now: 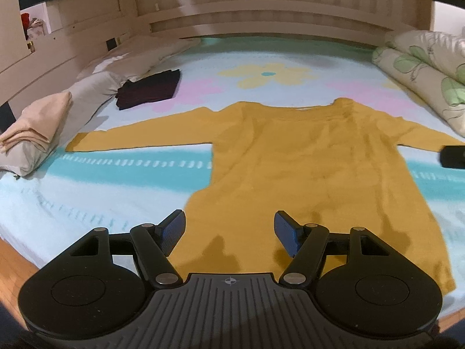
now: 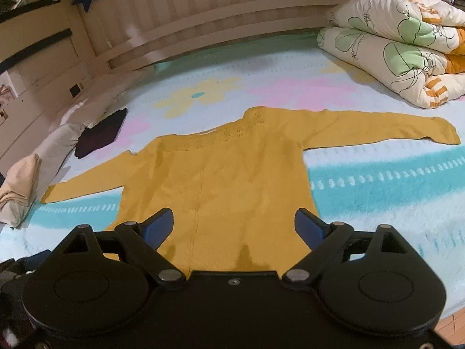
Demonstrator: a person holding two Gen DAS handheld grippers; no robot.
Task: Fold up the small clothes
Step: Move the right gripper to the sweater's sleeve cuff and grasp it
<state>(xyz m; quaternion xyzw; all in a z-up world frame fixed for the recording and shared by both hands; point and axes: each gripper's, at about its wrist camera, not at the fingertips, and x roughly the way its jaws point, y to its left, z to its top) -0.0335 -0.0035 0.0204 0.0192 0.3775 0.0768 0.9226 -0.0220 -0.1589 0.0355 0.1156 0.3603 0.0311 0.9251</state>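
The left tongs [image 1: 229,231] hang above the near hem of a mustard-yellow sweater [image 1: 305,168], their blue pads spread apart with nothing between them but the cloth lying below; the right tongs [image 2: 234,228] stand wider still over the same hem and are likewise empty. The sweater lies flat on the bed [image 1: 101,180], body toward the viewer, neckline away, both sleeves stretched out sideways across the flowered sheet. Judging from this layout, the garment has been spread and smoothed and no fold has yet been made, so the step in hand is the approach to the first fold; the next move probably calls for each pair of tongs to come down and pinch a sleeve or a hem corner, then carry it across the body. Farther out, a dark folded garment [image 1: 149,88] rests near beige folded cloth [image 1: 35,125] at the left edge, likely pieces already done, and a rolled floral quilt [image 2: 401,55] sits at the right. The sweater's near hem is hidden under the tongs' bodies, motion blur softens the knit, and a dark object [image 1: 453,157] cut off at the right edge of the left view is probably the right tongs.
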